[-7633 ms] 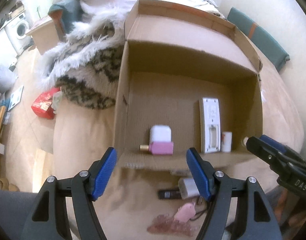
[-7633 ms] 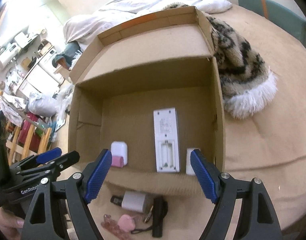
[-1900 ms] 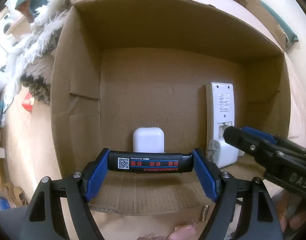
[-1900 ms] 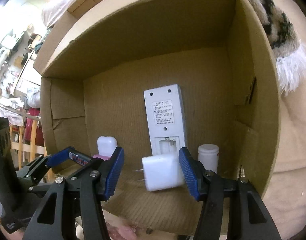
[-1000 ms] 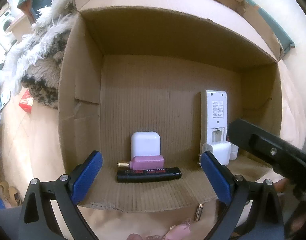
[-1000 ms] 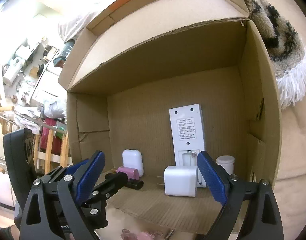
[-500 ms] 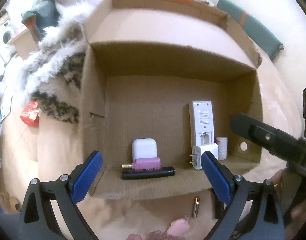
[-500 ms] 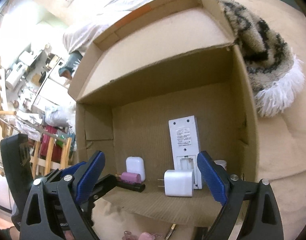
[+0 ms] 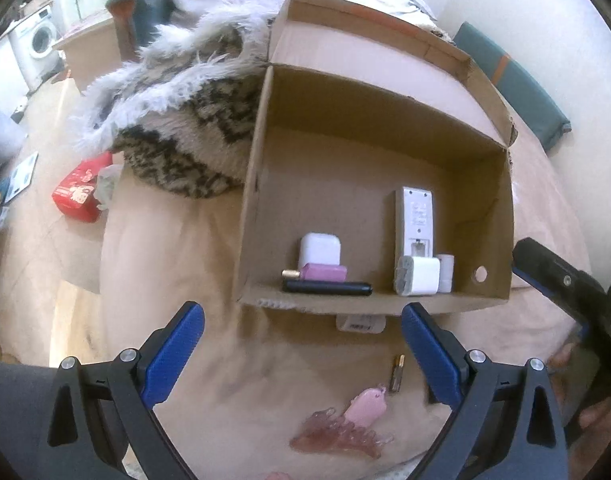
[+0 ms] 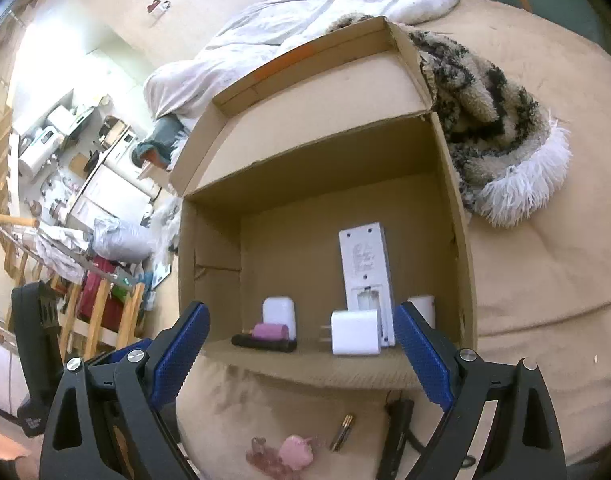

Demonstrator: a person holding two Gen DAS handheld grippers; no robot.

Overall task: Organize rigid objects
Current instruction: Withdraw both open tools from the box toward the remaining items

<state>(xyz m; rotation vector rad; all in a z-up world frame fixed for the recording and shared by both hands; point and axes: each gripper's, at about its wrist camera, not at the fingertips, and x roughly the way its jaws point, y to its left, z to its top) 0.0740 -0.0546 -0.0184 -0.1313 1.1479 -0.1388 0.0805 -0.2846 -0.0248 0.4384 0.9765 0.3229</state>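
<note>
Brown cardboard box (image 9: 385, 304) lies open-sided on beige bedding; black bar (image 9: 326, 288), white charger (image 9: 423, 275) just inside its front lip. Your left gripper (image 9: 301, 344), right gripper (image 10: 301, 344): jaws wide apart, empty, outside lip.

White charger (image 10: 355, 332) upright in cardboard box (image 10: 209, 248)
</note>
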